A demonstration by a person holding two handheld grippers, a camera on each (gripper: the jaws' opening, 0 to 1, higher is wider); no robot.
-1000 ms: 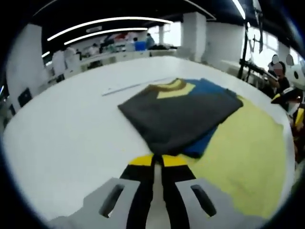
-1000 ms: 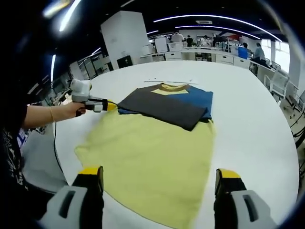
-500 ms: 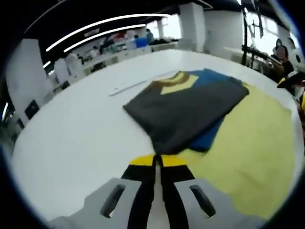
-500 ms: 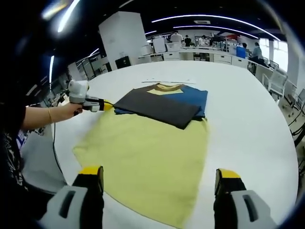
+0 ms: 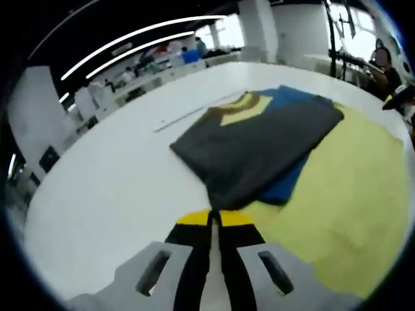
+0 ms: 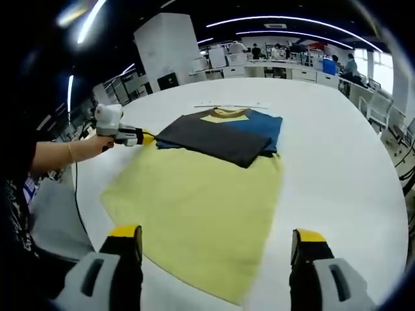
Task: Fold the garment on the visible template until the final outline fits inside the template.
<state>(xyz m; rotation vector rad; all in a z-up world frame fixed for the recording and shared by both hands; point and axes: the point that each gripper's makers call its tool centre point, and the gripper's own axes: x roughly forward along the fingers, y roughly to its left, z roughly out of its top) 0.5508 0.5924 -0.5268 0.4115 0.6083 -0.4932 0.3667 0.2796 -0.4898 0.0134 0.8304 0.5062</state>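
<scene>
The garment point(image 6: 201, 201) lies on a white table point(image 6: 343, 149), its yellow body spread flat toward me. Its far end is folded over into a dark grey panel point(image 6: 214, 136) on blue point(image 6: 259, 126), with a yellow-trimmed collar. My left gripper point(image 5: 215, 217) is shut, its tips pinching the garment's edge where the grey panel point(image 5: 259, 142) meets the yellow cloth point(image 5: 350, 188). In the right gripper view the left gripper point(image 6: 146, 137) holds that edge from the left, held by a person's hand point(image 6: 97, 148). My right gripper point(image 6: 217, 243) is open above the near hem, jaws wide apart.
A thin pale strip point(image 6: 230, 105) lies on the table just beyond the collar, seen as the strip point(image 5: 188, 116) in the left gripper view. Bare table point(image 5: 104, 194) surrounds the garment. Desks and people stand in the background point(image 6: 285, 55); a person point(image 5: 389, 65) is at the right edge.
The left gripper has stayed shut on the garment's edge and the garment has slid slightly to the left. The right gripper has stayed open above the near hem.
</scene>
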